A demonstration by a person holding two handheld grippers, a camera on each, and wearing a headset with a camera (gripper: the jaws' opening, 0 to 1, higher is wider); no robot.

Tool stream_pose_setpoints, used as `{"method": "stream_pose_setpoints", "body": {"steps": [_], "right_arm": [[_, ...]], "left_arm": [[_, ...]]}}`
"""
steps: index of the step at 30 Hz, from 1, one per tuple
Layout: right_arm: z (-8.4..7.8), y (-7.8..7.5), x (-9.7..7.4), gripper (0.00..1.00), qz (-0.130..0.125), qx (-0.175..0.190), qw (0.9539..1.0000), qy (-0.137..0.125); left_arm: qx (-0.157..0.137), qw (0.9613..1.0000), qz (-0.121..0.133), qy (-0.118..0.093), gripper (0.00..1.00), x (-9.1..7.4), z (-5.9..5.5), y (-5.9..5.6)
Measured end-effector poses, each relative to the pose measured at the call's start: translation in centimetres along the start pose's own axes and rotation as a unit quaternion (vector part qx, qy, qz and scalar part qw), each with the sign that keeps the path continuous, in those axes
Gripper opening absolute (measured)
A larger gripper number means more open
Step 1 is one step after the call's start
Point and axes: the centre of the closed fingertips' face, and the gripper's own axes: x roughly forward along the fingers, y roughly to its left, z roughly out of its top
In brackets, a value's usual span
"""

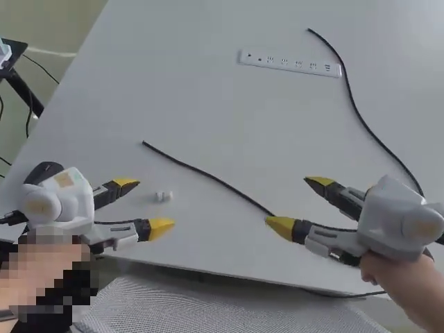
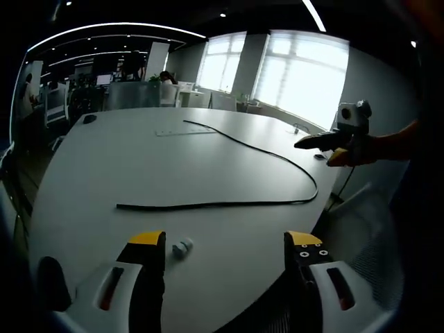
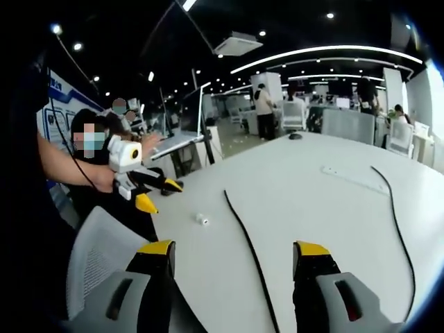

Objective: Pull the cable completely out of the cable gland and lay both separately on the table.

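Cable and gland lie apart on the table, and both grippers are empty with their jaws spread.

In the head view the white gland sits at lower left, just past the left gripper, with one cable end above it. The cable runs down-right to the right gripper, which hides its bend, then climbs toward a power strip at the top. The left gripper view shows that bend whole, a loop near the table edge at right, with the gland between its own tips. The right gripper view adds a chair at lower left and people at desks behind. The gland is too small to make out any detail.
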Motion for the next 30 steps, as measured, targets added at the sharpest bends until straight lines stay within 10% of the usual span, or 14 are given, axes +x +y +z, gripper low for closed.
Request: {"method": "stream_pose_setpoints", "body": {"steps": [30], "right_arm": [[-3.8,1.6,-1.5,0.94,0.012,0.021,0.9995,0.022]], "left_arm": [[0.015,0.9995,0.008,0.027,0.87,-1.5,-1.8,-0.6]]}}
